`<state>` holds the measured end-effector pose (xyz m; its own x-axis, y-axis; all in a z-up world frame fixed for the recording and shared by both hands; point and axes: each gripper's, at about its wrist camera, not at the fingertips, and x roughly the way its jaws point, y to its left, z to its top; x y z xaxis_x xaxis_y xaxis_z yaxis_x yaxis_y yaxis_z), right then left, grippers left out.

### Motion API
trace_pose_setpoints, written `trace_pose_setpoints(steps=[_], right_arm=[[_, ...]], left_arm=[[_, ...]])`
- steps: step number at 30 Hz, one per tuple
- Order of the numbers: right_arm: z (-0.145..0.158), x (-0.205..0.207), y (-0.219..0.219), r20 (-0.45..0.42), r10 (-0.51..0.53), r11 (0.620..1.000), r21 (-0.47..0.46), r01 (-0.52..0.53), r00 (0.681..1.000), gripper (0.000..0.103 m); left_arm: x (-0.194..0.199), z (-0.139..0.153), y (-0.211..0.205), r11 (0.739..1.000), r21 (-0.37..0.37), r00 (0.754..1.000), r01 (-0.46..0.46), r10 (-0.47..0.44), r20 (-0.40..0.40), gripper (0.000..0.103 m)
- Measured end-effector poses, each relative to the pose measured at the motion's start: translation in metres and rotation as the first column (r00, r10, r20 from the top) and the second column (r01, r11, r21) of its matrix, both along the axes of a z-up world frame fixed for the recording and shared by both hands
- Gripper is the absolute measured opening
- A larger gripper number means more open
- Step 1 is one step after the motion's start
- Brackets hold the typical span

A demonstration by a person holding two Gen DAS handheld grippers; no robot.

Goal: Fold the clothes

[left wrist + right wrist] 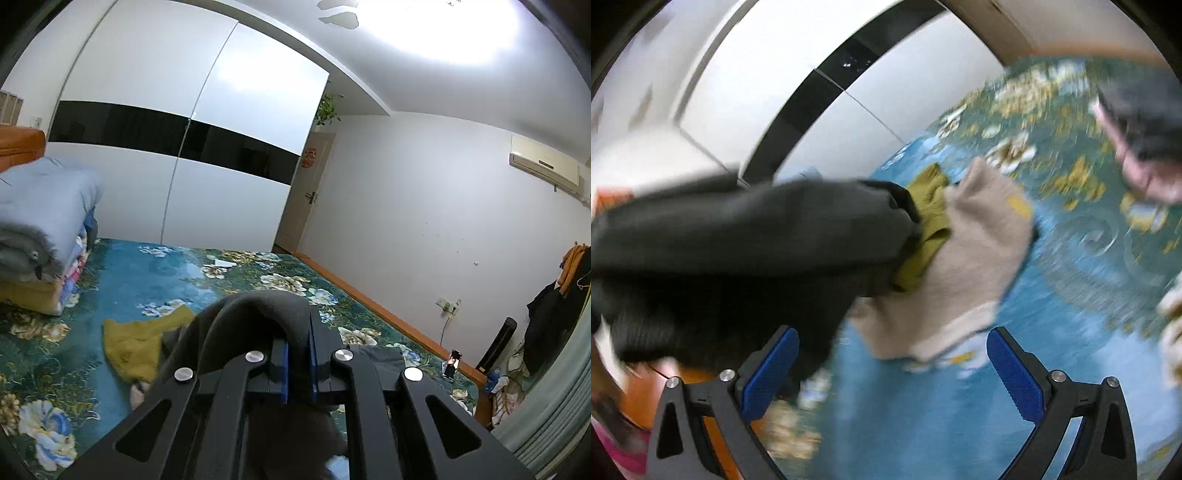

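Note:
My left gripper [298, 338] is shut on a dark grey garment [255, 314] and holds it up above the bed; the cloth drapes over the fingers. A mustard yellow garment [136, 339] lies on the floral bedspread [155, 273] behind it. In the blurred right wrist view, my right gripper [892, 349] is open and empty above the bedspread [1071, 258]. The dark grey garment [738, 240] hangs at its left. A beige garment [964, 258] and the mustard yellow garment [929, 229] lie on the bed just ahead of it.
A stack of folded quilts [40, 221] sits at the bed's left. A white and black wardrobe [184, 129] stands behind the bed. A phone [453, 363] stands at the bed's right edge. Clothes hang at the far right [550, 314]. A dark item [1145, 122] lies at upper right.

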<state>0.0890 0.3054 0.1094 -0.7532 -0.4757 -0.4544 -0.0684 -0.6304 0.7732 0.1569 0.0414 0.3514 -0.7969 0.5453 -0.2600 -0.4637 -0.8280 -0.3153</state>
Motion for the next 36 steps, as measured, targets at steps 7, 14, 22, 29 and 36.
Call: trace_pose_setpoints(steps=[7, 14, 22, 29, 36], right_arm=[[-0.019, -0.034, -0.012, 0.022, 0.074, 0.954, -0.294, -0.065, 0.997, 0.103], [-0.037, -0.101, -0.042, 0.039, 0.1, 0.817, -0.573, -0.06, 0.994, 0.103], [-0.062, -0.152, -0.062, 0.163, 0.094, 0.73, -0.682, 0.043, 0.982, 0.098], [-0.074, -0.154, -0.047, 0.26, 0.063, 0.73, -0.67, 0.133, 0.963, 0.021], [-0.037, -0.11, 0.021, 0.213, -0.096, 0.805, -0.558, 0.202, 0.972, 0.007]], left_arm=[[0.003, 0.0, -0.03, 0.999, 0.033, 0.999, -0.014, 0.013, 0.046, 0.008], [0.012, 0.002, -0.056, 0.999, 0.047, 1.0, -0.016, 0.015, 0.022, 0.008], [0.0, -0.008, -0.08, 0.997, 0.08, 0.999, -0.001, -0.002, 0.041, 0.008], [-0.009, -0.026, -0.083, 0.997, 0.078, 0.997, 0.009, -0.015, 0.078, 0.009], [-0.041, -0.077, -0.077, 0.996, 0.084, 0.961, -0.021, -0.003, 0.275, 0.009]])
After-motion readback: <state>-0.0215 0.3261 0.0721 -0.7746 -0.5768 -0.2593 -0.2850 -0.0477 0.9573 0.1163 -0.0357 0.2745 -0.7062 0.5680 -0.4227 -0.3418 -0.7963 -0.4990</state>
